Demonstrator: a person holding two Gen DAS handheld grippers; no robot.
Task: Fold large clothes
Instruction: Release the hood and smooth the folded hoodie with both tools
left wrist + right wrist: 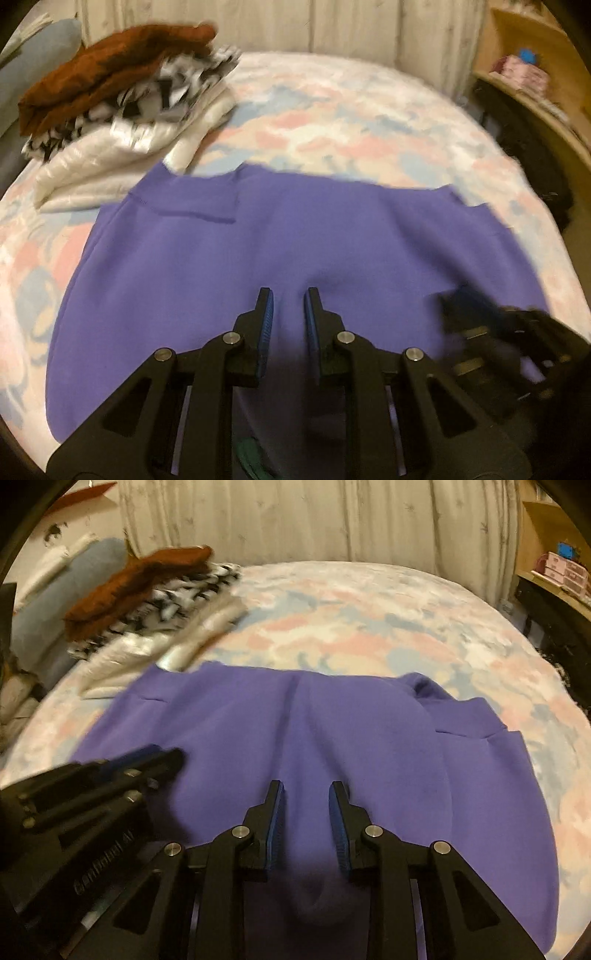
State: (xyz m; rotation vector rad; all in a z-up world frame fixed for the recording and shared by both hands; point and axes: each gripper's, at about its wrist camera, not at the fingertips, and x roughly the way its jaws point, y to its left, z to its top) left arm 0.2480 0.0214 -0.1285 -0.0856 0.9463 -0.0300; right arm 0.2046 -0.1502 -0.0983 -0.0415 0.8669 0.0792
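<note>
Lying spread across the near half of the bed (369, 122) is a purple garment (229, 266) of smooth, matte knit, its far edge showing stitched seams and small folded flaps. Soft creases are running down its middle in the right wrist view. The left gripper (289, 295) is hovering over the near hem, its ribbed blue pads standing a narrow gap apart with purple cloth showing in the gap; whether they are pinching it cannot be told. The right gripper (306, 788) is sitting over a raised bulge of the same cloth, pads visibly parted in the picture and pressing on nothing there.

Covering the bed is a sheet mottled in pink, blue and cream. Sitting at its far left corner is a stack of folded clothes (122, 99): rust-brown fuzzy on top, black-and-white patterned beneath, glossy cream at the bottom. A wooden shelf (546, 539) at right is holding small pink boxes (565, 572).
</note>
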